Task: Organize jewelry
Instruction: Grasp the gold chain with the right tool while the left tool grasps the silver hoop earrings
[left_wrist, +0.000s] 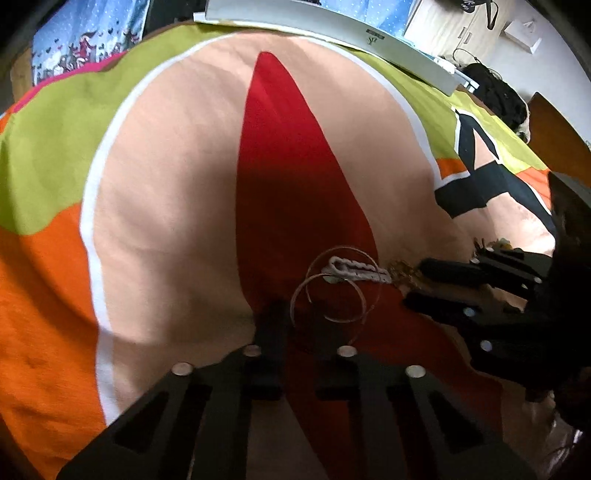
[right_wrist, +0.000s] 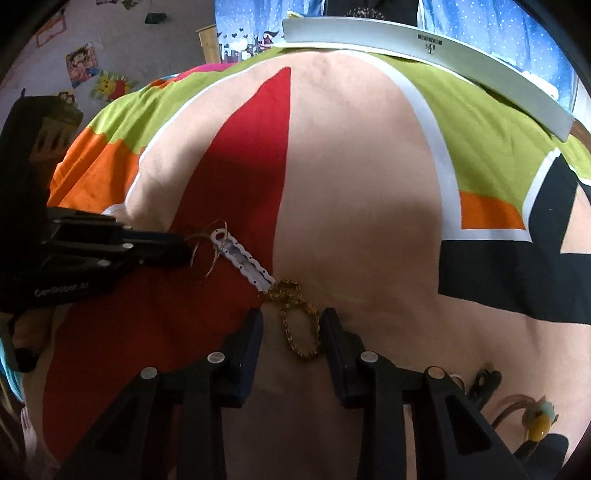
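Two thin wire hoops (left_wrist: 332, 295) overlap on the red patch of a colourful cloth (left_wrist: 184, 184). They sit just past the tips of my left gripper (left_wrist: 301, 321), whose jaws show a narrow gap. A white chain bracelet (left_wrist: 358, 271) lies against the hoops, and a gold chain (left_wrist: 400, 273) follows at its right end. In the right wrist view the gold chain (right_wrist: 299, 332) lies looped between the fingers of my right gripper (right_wrist: 293, 325), which stands open around it without touching. The white bracelet (right_wrist: 240, 258), hoops (right_wrist: 203, 251) and left gripper (right_wrist: 186, 249) appear at left.
A long pale grey board (right_wrist: 424, 48) lies across the far edge of the cloth. A black clip (right_wrist: 484, 380) and a yellow-beaded piece (right_wrist: 539, 424) lie near the right gripper's right side. A black bag (left_wrist: 495, 96) sits at the far right.
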